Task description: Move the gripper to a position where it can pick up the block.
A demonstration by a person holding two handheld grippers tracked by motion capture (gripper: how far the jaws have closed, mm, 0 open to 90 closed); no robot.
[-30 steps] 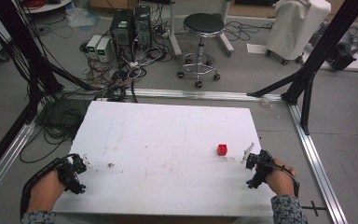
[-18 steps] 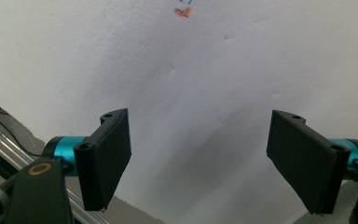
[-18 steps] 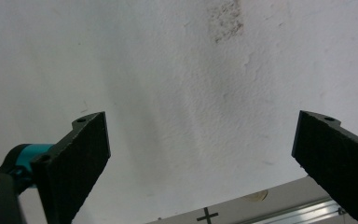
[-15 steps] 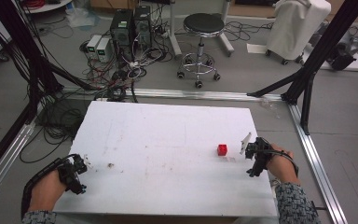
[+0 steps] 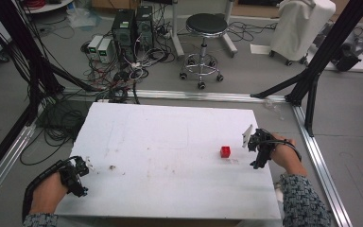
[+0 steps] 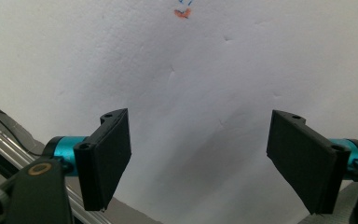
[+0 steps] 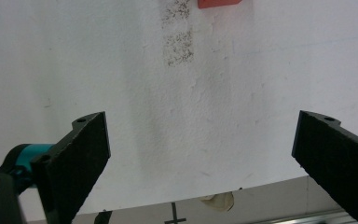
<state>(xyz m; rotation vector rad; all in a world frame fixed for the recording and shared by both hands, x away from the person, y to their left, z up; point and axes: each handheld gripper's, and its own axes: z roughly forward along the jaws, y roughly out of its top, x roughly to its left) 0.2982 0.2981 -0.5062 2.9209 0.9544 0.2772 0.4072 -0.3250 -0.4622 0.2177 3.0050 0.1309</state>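
A small red cube (image 5: 225, 152) sits on the white foam table top (image 5: 170, 156), right of centre. My right gripper (image 5: 255, 147) hovers over the table's right edge, a short way right of the cube, jaws wide open and empty. In the right gripper view the red cube (image 7: 218, 3) peeks in at the top edge, ahead of the open jaws, and my right gripper (image 7: 200, 154) holds nothing. My left gripper (image 5: 78, 174) rests at the front left corner, open and empty. The left gripper view shows the left gripper (image 6: 198, 158) over bare white foam.
A small brownish mark (image 5: 112, 167) lies on the foam near the left gripper. An orange and blue mark (image 6: 182, 12) is on the foam ahead of the left jaws. Aluminium rails (image 5: 319, 156) frame the table. A stool (image 5: 206, 23) and computer boxes (image 5: 132, 23) stand behind.
My right gripper has moved forward along the right edge and slightly toward the red cube. The left gripper has stayed put.
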